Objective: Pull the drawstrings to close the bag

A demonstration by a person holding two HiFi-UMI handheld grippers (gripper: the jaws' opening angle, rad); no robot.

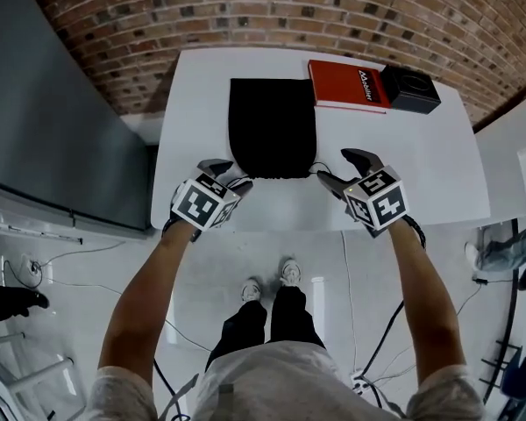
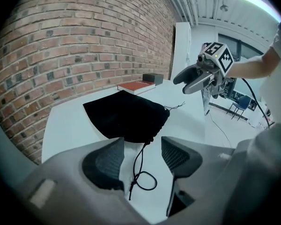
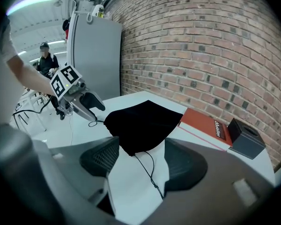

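Head view: the black bag (image 1: 272,125) lies flat in the middle of the white table (image 1: 438,165), its gathered mouth toward the bottom of the frame, with a red book (image 1: 346,84) and a black box (image 1: 410,89) at upper right. The left gripper (image 1: 228,175) sits at the mouth's lower left corner, the right gripper (image 1: 342,169) at its lower right. Left gripper view: jaws spread wide, and the left string (image 2: 141,165) trails from the bag (image 2: 126,116) and loops on the table between them, unclamped. Right gripper view: jaws apart here too. The right string (image 3: 150,170) runs down from the bag (image 3: 143,121) through the gap, close to the right-hand pad but not pinched.
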